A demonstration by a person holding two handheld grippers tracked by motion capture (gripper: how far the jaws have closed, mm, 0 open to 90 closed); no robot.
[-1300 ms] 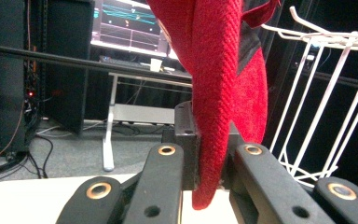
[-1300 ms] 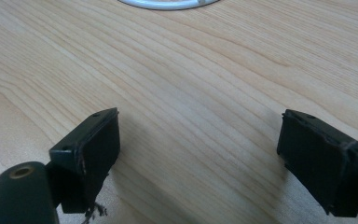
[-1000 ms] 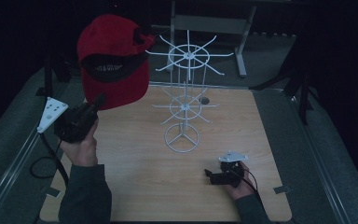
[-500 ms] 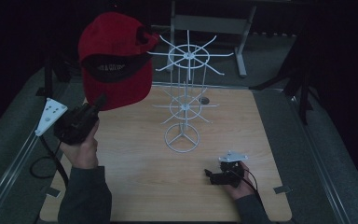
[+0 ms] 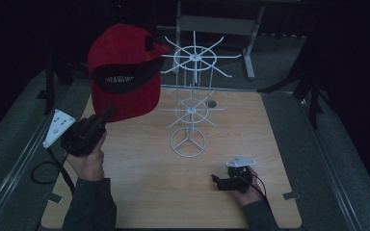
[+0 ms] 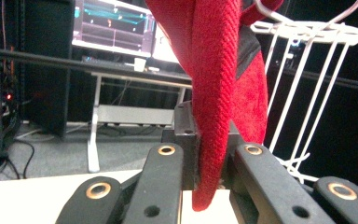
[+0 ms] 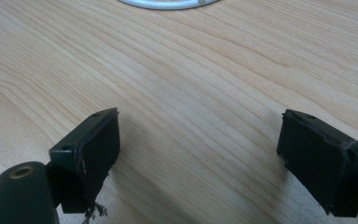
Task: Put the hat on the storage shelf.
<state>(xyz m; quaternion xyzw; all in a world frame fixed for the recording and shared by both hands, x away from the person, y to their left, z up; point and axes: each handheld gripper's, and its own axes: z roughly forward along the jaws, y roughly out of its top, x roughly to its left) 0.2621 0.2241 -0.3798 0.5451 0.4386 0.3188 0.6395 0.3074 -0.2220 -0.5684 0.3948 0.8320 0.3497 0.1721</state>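
Up by the white rack (image 5: 191, 103), my left fingers (image 6: 186, 140) are still pinching the red cap's (image 5: 123, 72) brim, barely nudging it closer (right fingers (image 7: 98, 144) are resting wide open, holding nothing).

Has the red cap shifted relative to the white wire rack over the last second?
Yes, slightly. The red cap, clamped in the left gripper, has edged right toward the wire rack; its edge now overlaps the rack's top ring a bit more.
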